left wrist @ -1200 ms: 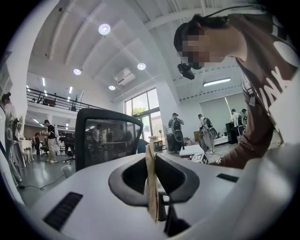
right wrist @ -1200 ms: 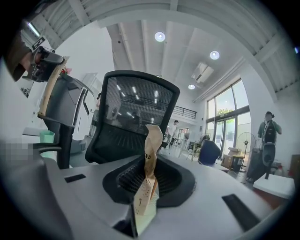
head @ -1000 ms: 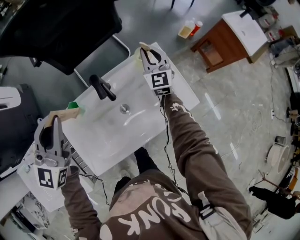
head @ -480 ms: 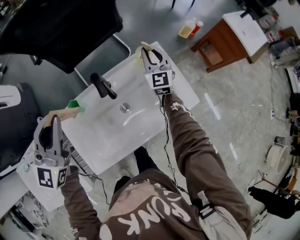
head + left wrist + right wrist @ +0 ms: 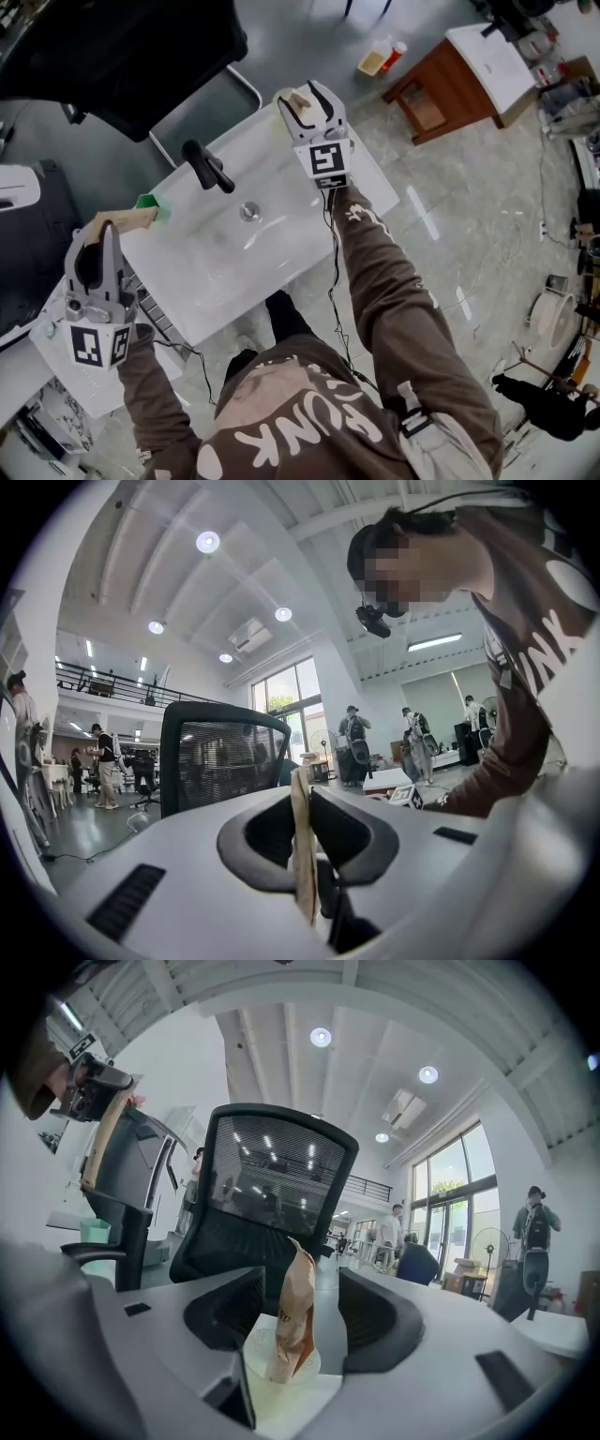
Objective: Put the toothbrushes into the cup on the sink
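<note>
Black chair (image 5: 122, 56), left gripper (image 5: 105, 230) pinching toothbrush (image 5: 131, 218), right gripper (image 5: 301, 95) just spread round cupped toothbrush (image 5: 292, 1316)

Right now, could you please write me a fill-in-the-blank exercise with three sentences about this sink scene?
1. The left gripper is ____ on a wrapped toothbrush.
2. The other wrapped toothbrush stands inside the ____.
3. The faucet on the white sink is ____ in colour.
Missing words: shut; cup; black.
</note>
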Demonstrator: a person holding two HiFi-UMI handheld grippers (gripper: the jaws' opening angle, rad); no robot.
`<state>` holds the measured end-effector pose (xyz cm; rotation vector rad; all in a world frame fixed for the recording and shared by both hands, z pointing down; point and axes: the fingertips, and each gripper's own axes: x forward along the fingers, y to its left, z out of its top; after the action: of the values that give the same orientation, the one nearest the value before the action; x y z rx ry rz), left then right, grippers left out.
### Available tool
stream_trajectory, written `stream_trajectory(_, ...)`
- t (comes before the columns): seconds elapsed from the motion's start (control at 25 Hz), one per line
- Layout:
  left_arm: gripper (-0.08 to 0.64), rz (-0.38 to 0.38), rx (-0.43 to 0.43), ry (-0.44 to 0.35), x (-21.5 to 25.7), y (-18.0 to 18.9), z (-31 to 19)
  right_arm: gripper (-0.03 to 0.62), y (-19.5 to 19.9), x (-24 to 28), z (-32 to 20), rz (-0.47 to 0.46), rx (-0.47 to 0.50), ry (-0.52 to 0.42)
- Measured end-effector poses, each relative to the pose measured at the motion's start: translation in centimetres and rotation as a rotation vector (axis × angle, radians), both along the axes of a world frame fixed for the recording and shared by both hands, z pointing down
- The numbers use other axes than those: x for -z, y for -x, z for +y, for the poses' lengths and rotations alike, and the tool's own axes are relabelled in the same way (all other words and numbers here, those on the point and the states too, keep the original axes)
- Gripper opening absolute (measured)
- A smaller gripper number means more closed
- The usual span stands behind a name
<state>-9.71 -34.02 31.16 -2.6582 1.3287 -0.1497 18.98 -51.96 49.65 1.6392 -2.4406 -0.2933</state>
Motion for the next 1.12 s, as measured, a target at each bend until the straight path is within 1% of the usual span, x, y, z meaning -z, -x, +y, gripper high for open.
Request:
stream_trajectory(0.16,0.046,0.000,0.018,-0.018,0.1,0.8,-0.6,0.278,-0.6,2.4,1.3,-0.006,0.011,-0.037)
stream_trajectory(0.32,0.046,-0.005,0.037,-0.027,-0.6,2.2,-1.2,0.292,-1.1,6.1,3.7,-0.064,0.003,-0.110)
stream_trajectory(0.44,0.046,-0.012,0.049,-0.023,-1.9,3.4,-1.5,0.301,-1.3,9.2,6.5,-0.064,0.009,-0.155)
stream_trajectory(0.56,0.046,-0.014,0.051,-0.017,-3.3,4.2,-1.8,0.302,-1.0,13.2,10.0,-0.078,0.036,-0.230)
stream_trajectory(0.64,0.046,-0.005,0.051,-0.013,-4.3,4.5,-2.1,0.302,-0.8,14.9,12.3,-0.066,0.052,-0.258)
stream_trajectory(0.76,0.046,0.012,0.051,-0.008,-5.8,4.7,-2.5,0.302,-0.8,15.3,14.6,-0.045,0.060,-0.250)
stream_trajectory(0.88,0.046,0.014,0.043,-0.003,-7.4,4.8,-3.1,0.302,-1.0,15.2,16.5,-0.047,0.056,-0.227)
stream_trajectory(1.12,0.046,0.019,0.042,0.031,-11.0,5.5,-3.9,0.302,-0.8,15.1,18.8,-0.039,0.064,-0.207)
